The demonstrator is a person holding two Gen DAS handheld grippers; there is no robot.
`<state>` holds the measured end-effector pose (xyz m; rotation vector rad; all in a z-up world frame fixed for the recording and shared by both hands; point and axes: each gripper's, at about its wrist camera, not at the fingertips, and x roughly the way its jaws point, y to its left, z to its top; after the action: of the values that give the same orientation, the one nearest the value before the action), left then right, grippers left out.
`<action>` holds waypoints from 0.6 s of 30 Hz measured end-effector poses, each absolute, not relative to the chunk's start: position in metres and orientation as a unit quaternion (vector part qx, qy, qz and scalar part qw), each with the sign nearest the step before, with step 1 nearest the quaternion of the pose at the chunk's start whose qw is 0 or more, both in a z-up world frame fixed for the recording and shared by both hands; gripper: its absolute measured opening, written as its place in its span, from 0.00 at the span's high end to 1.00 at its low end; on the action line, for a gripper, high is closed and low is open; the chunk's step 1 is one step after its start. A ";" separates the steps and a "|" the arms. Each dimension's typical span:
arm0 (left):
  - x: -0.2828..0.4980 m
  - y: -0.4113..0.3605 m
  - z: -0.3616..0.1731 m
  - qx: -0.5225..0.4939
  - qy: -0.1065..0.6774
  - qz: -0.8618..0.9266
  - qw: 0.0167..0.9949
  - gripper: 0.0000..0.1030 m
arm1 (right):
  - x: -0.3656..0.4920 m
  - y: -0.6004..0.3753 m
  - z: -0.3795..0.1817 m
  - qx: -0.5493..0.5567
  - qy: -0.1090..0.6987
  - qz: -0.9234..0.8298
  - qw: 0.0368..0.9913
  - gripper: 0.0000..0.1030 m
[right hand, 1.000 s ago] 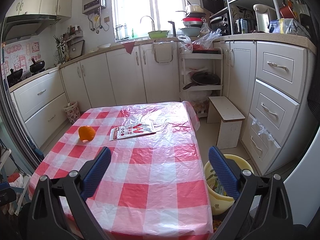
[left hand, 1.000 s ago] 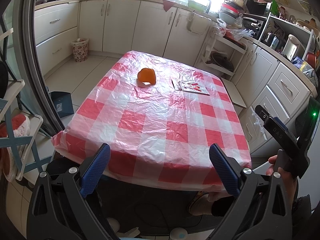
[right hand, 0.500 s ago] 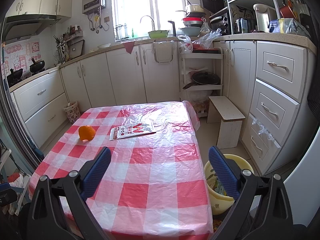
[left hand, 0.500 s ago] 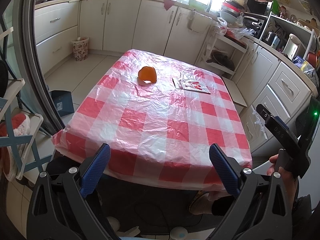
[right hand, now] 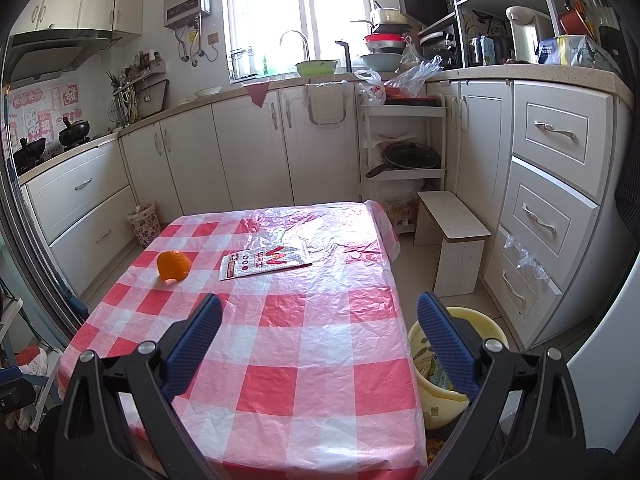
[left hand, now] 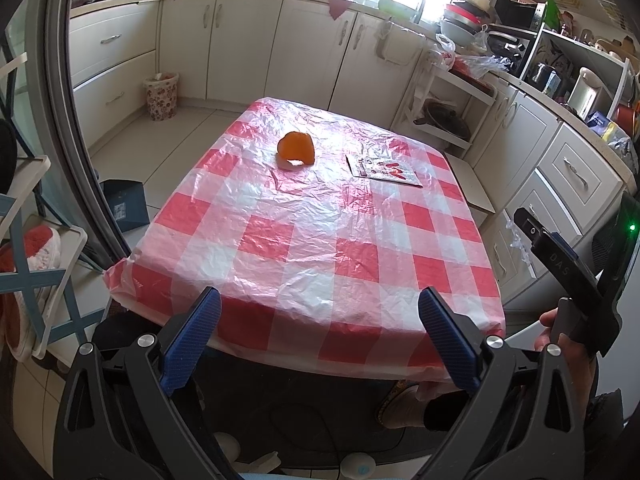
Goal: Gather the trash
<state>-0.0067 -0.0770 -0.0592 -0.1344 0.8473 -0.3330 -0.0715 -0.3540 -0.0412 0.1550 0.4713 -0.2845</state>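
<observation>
An orange peel (left hand: 296, 147) lies on the far part of the red-and-white checked table (left hand: 320, 240); it also shows in the right wrist view (right hand: 173, 265). A flat printed wrapper (left hand: 383, 168) lies to its right, seen too in the right wrist view (right hand: 264, 263). A yellow bin (right hand: 440, 364) with trash inside stands on the floor at the table's right side. My left gripper (left hand: 319, 334) is open and empty at the table's near edge. My right gripper (right hand: 319, 338) is open and empty above the near right part of the table.
White cabinets (right hand: 248, 152) line the back and right walls. A small white stool (right hand: 452, 248) stands beyond the bin. A floral basket (left hand: 161, 96) stands on the floor at the back left. A blue box (left hand: 124, 208) and a rack (left hand: 28, 264) are left of the table.
The left view has shifted slightly back and up from the table. The right gripper has barely moved. Both grippers stay open and empty.
</observation>
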 end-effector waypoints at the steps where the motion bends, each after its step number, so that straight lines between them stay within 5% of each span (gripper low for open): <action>1: -0.007 -0.077 -0.060 -0.065 0.409 -0.160 0.896 0.08 | -0.071 -0.354 -0.041 0.076 0.232 -0.140 0.959 0.09; 18: -0.007 -0.076 -0.059 -0.065 0.409 -0.160 0.896 0.08 | -0.071 -0.354 -0.041 0.077 0.232 -0.140 0.960 0.09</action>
<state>-0.0068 -0.0758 -0.0591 -0.1341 0.8481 -0.3319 -0.0712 -0.3542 -0.0407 0.1553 0.4700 -0.2843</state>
